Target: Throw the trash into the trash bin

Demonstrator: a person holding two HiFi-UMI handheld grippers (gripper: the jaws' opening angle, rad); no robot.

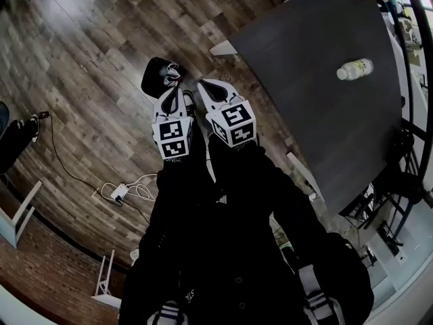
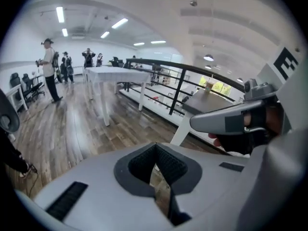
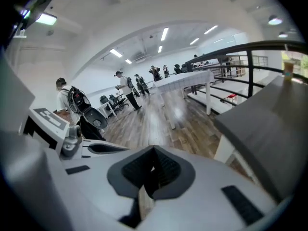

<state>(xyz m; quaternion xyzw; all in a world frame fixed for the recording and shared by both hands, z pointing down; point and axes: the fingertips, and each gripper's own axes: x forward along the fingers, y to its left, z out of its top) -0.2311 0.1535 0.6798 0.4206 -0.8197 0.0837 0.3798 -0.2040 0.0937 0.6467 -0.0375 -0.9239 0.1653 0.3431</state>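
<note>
I note a dark grey table at my right, standing on a wood-plank floor. A white power strip with loose cables lies on that floor at my left. Further off: a long white table, a black railing, several people standing, and ceiling strip lights lit.

Open office: white tables, swivel chairs

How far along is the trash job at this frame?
Done: cannot tell; no bin is in view. In hand: nothing; the left tongs and right tongs are both shut and empty. Left: a bottle lies on the dark table, possibly trash to collect.
</note>
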